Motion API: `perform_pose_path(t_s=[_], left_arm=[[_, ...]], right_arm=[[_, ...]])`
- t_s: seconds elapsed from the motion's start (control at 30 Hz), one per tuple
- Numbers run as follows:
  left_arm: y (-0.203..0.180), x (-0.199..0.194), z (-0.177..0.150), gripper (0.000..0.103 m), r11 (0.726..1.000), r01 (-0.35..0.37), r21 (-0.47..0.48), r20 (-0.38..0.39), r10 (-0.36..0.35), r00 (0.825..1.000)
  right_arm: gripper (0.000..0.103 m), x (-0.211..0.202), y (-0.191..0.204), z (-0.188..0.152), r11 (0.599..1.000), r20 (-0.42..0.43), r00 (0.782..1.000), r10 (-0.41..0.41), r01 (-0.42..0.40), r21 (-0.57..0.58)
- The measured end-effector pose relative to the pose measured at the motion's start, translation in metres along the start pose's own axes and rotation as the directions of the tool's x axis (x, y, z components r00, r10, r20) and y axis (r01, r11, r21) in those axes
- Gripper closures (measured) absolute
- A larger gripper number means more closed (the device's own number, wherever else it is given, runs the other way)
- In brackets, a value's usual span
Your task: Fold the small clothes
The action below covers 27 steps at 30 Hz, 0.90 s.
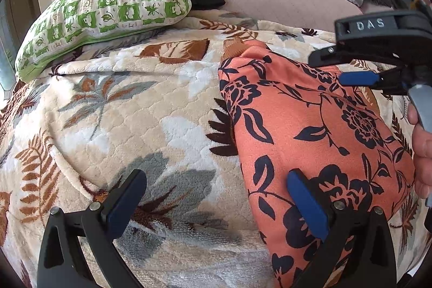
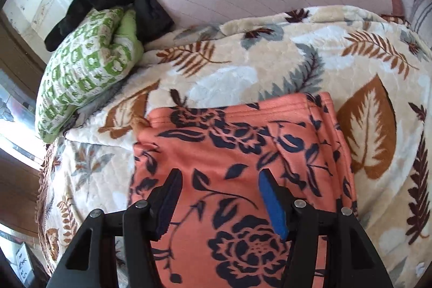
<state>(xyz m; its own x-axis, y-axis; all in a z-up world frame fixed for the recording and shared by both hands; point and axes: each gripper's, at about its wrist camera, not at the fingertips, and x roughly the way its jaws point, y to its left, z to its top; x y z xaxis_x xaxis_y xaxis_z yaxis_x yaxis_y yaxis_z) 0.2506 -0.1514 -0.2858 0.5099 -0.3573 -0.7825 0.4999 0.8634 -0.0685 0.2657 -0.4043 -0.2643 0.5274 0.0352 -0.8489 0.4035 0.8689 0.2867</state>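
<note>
Garment (image 2: 243, 166): orange, dark floral, folded flat on leaf blanket (image 1: 121, 112) | left gripper (image 1: 216, 199): jaws wide, nothing held, one pad (image 1: 305, 204) over garment edge | right gripper (image 2: 218, 201): jaws apart, empty, above garment | green pillow (image 1: 102, 10) far left

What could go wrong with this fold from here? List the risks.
1. The orange garment lies on a plush blanket; open jaws closing on it could pinch the blanket too.
2. Its right edge shows stacked layers; grabbing only the top one may undo the fold.
3. The right gripper works close to the left gripper; they could collide.
</note>
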Motion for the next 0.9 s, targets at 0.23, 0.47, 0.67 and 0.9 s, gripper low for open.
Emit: perform_pose_path(t_s=[0.23, 0.47, 0.67, 0.9], left_arm=[[0.001, 0.001, 0.000, 0.000, 1.000, 0.003, -0.001, -0.003, -0.003, 1.000], [0.001, 0.000, 0.000, 0.000, 1.000, 0.006, -0.001, -0.002, -0.006, 1.000], [0.000, 0.000, 0.000, 0.000, 1.000, 0.001, 0.000, 0.000, -0.001, 1.000], [0.000, 0.000, 0.000, 0.000, 1.000, 0.001, 0.000, 0.001, -0.001, 1.000]], right_arm=[[0.040, 0.058, 0.021, 0.007, 0.999, -0.120, 0.992, -0.034, 0.030, -0.037], [0.040, 0.040, 0.013, 0.000, 1.000, -0.089, 0.996, 0.015, -0.018, -0.023], [0.035, -0.008, -0.007, -0.008, 0.998, -0.009, 0.998, 0.070, -0.070, 0.003], [0.029, -0.047, -0.053, -0.023, 0.995, 0.031, 0.996, 0.081, -0.083, 0.057]])
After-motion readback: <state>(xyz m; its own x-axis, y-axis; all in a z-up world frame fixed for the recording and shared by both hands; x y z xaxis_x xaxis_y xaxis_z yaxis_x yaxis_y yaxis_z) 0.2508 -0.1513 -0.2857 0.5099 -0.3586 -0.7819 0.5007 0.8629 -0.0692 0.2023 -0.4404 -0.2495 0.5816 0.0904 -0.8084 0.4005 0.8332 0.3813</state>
